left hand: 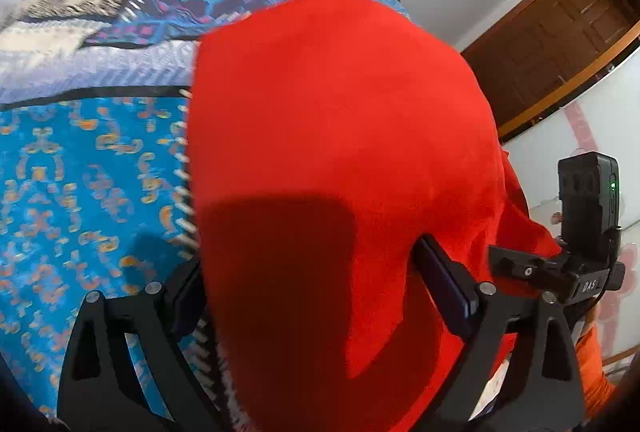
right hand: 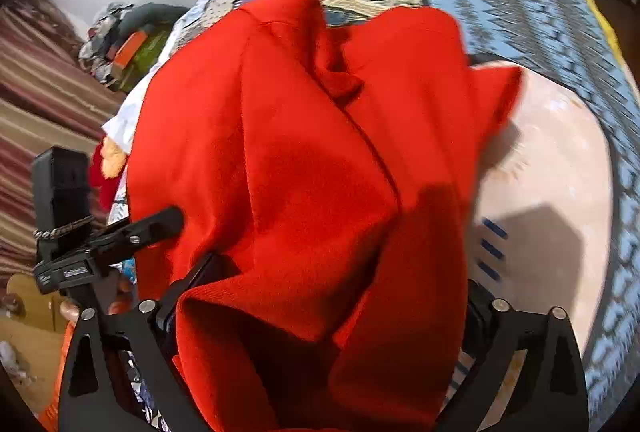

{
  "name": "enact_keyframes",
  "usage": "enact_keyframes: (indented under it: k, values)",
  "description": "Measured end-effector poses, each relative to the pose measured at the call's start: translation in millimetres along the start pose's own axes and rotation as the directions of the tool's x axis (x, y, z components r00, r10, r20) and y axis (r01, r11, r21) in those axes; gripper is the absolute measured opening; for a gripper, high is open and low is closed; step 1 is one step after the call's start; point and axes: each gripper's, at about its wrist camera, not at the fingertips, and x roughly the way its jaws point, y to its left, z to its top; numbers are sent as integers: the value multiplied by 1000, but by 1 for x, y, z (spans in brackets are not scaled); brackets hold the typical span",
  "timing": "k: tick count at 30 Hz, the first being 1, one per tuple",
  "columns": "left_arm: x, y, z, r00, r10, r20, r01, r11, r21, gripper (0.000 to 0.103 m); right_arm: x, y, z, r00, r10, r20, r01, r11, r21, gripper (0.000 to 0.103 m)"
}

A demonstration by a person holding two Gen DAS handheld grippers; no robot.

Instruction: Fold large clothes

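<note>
Red cloth (left hand: 340,135), a large soft garment, lies heaped on a bed under a patchwork bedspread (left hand: 80,167) in blues and creams, filling both wrist views. The left tool (left hand: 312,284) stands spread wide with the fabric bulging between its two fingers; the right tool (right hand: 320,296) is likewise wide apart, a bunched fold rising between its fingers. Whether either tool's pads press on the cloth cannot be told, since the fabric hides them. In the right view the garment shows deep creases and a seam running down its middle, with one flap (right hand: 492,95) lying out over a pale patch of the bedspread. A pile of other clothes (right hand: 120,35) sits at the far edge of the bed. The cloth looks light, limp and fleecy, likely to sag and slide unless taken by a hem or corner, one in each tool.
</note>
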Motion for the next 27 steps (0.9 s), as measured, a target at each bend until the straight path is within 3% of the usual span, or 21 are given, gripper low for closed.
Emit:
enact_keyframes:
  k: [3,7,10,16,27]
  values:
    - [6,0,2,999,-35,7,35,999,-8,91,5,6,2,1000,-15,7,15,999,-33,84]
    - [5,0,3,998,-52,34,52,998,-19,69,10,8,6,1000,8,17,-7,999,-31,49]
    - [-1,-7,1,998,-18,59,17,1000,18,54,8,11,6,999,28,34,-28,999,-24,36]
    - [-33,-31,-10,994,46,103,-56,993,102,32,-12,37,1,998,17,64,-12,997,-74,31]
    - [-113,-26,-20,979,61,194,-82,991,103,29,-48,110,-8,993,46,109,-28,987,-161,30]
